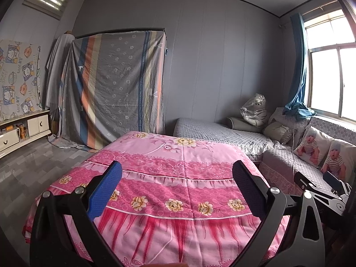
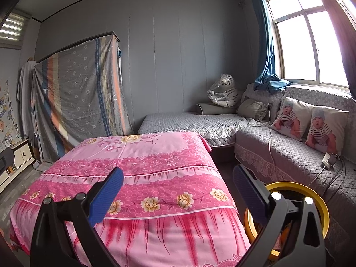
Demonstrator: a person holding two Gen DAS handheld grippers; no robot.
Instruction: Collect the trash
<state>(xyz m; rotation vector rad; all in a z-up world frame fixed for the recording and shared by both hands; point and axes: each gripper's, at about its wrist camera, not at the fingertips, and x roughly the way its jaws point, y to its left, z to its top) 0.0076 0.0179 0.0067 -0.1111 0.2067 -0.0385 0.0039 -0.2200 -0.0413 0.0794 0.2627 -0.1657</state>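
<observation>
While hovering over pink cloth (image 1: 178, 155), left tongs (image 1: 176, 187), right tongs (image 2: 178, 189) spread wide, empty.

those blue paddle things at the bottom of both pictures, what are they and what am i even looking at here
They are the fingers of two hand-held grippers; a person carries one in each hand, with no robot arm. Each picture comes from a wide-angle camera on a gripper, looking forward between its fingers. One view shows the left gripper, the other the right gripper. Both are open and hold nothing. Ahead is a table under a pink flowered cloth, and no trash shows on it. Beside it stands a grey quilted sofa with two baby-print pillows. Behind the right gripper's finger is a yellow-rimmed bin, probably for the trash.
</observation>
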